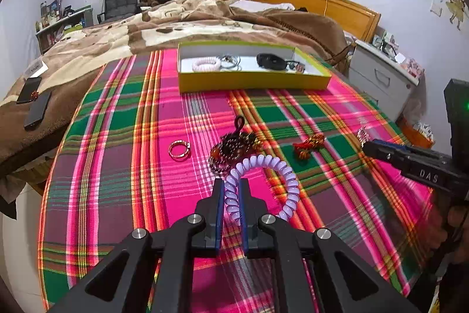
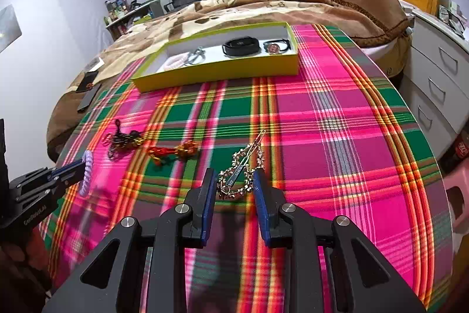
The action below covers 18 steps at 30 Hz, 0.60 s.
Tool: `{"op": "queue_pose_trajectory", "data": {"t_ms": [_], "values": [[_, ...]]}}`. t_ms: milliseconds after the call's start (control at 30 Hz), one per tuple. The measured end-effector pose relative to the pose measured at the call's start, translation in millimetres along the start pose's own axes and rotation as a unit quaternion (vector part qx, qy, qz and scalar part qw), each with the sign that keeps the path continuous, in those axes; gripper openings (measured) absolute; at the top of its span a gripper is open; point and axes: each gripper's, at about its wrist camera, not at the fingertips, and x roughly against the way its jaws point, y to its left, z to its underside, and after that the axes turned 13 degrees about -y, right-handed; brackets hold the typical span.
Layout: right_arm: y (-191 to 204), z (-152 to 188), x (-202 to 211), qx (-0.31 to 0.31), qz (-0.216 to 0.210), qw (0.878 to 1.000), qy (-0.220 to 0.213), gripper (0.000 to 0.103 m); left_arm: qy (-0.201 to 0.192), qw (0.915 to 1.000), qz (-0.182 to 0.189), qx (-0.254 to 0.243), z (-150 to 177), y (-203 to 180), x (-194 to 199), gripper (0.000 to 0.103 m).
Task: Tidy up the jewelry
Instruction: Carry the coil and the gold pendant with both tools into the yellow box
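Observation:
My left gripper point(image 1: 231, 185) is shut on a lavender spiral hair tie point(image 1: 288, 178), held just above the plaid cloth; it also shows in the right wrist view point(image 2: 85, 175). My right gripper point(image 2: 234, 173) is open, its fingers either side of a gold hair clip point(image 2: 241, 169) lying on the cloth. A dark bead bracelet point(image 1: 234, 150), a gold ring point(image 1: 178, 149) and a red-gold knot point(image 1: 307, 145) lie ahead of the left gripper. The yellow-green tray point(image 1: 252, 79) at the far edge holds a pink spiral tie point(image 1: 206, 64), a silver piece and dark bands.
The table wears a pink-green plaid cloth point(image 1: 117, 119). A bed with a brown blanket point(image 1: 164, 25) lies behind it, with a black phone point(image 1: 37, 109) on it at left. White drawers point(image 2: 439, 84) stand to the right.

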Motion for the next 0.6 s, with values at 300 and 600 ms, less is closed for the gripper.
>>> {"op": "queue_pose_trajectory", "data": {"t_ms": [300,600], "values": [[12,-3,14,0.007,-0.013,1.000,-0.014,0.026,-0.016,0.9998,0.008,0.001,-11,-9,10,0.009],[17,-14,17,0.014,-0.014,0.999,-0.028,0.026,-0.022,0.9997,0.008,-0.003,-26,-14,2,0.009]]}}
